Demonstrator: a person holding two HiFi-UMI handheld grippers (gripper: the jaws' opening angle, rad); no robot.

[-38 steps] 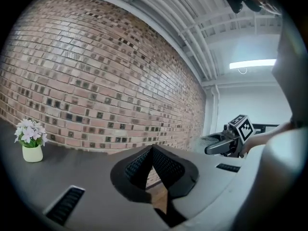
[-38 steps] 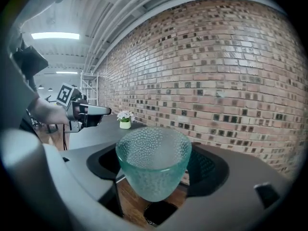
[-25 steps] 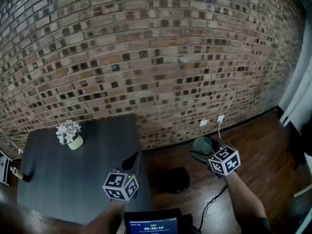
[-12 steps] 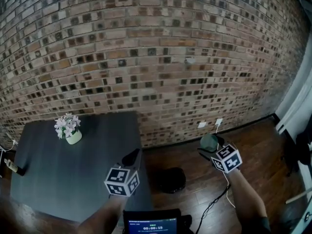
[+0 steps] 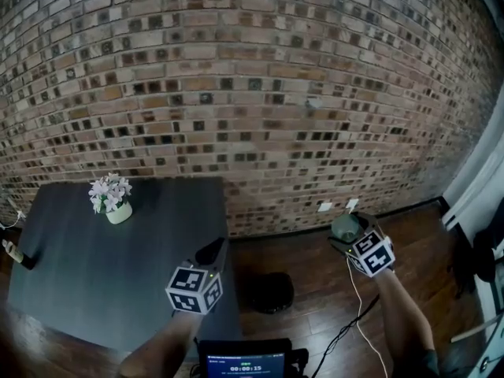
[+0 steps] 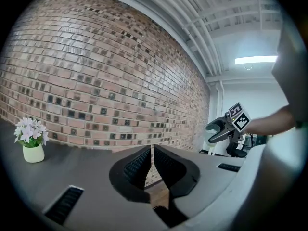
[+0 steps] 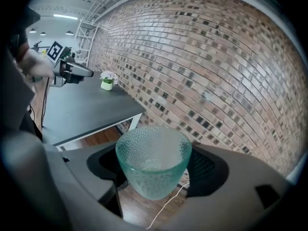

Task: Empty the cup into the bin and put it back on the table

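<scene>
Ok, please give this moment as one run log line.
right gripper: shut on cup | left gripper: shut, just eased slightly, empty | cup: looks empty, off table | bin: on floor

The cup [image 7: 153, 165] is showing translucent pale green, dimpled all over — the worktop [image 5: 94, 266] is showing dark grey; the brick wall [image 5: 236, 69] is mixing red-brown with darker bricks.

Flower pot [image 5: 118, 209], brick wall [image 5: 252, 93], cable [image 5: 358, 309]
</scene>
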